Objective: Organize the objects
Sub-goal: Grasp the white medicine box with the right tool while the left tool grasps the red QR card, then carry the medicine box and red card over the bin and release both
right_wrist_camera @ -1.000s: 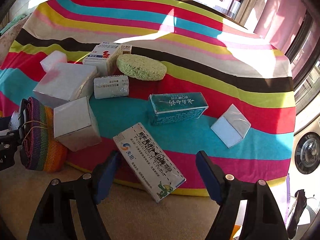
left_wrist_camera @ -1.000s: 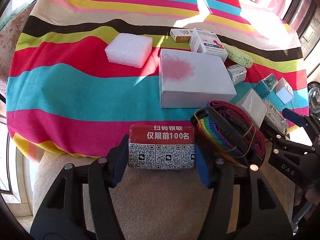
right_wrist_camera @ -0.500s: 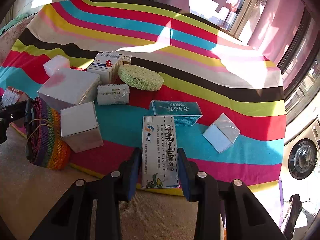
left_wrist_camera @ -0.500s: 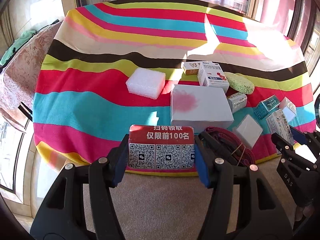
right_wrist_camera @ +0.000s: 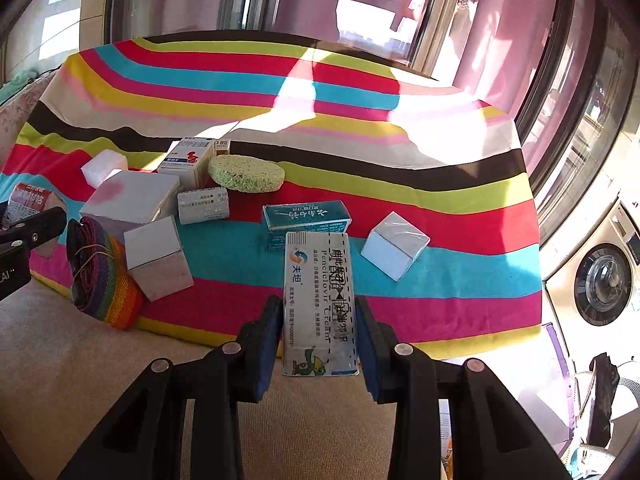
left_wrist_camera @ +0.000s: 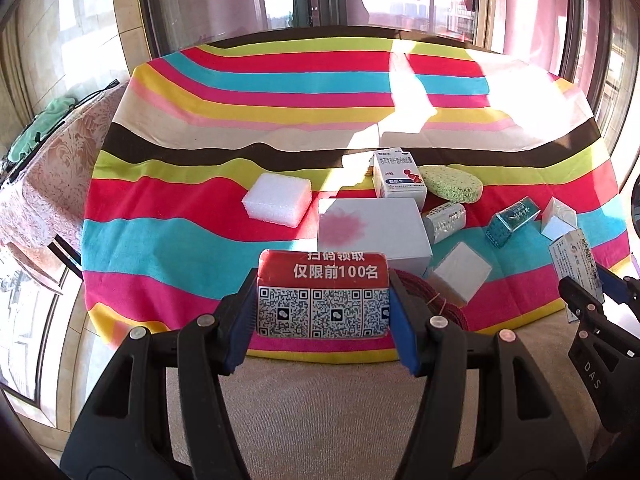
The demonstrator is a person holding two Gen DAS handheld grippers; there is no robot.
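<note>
Both tongs are closed on a load: the left tongs point(left_wrist_camera: 323, 314) hold a red packet with QR codes point(left_wrist_camera: 323, 295) by its two short sides, and the right tongs point(right_wrist_camera: 318, 334) clamp a long Penciclovir cream carton point(right_wrist_camera: 319, 300) near its lower end. Each load is lifted in front of the near edge of the surface, which is covered by a striped cloth point(left_wrist_camera: 240, 92).

On the cloth, the largest thing is a flat white box with a pink stain point(left_wrist_camera: 370, 232); it looks stiff and I think it needs a wide grip across its narrow side. Behind and to its left lies a white foam block point(left_wrist_camera: 277, 200), surely very light and a little soft. A rolled rainbow strap point(right_wrist_camera: 105, 276) stands at the near edge, touching a small grey box point(right_wrist_camera: 158, 258); it is soft and may unroll. The green sponge point(right_wrist_camera: 247, 173) will squash easily. The held cream carton is thin cardboard, light, and it can dent under a strong squeeze; holding it nearer the middle would stop it from tilting.
</note>
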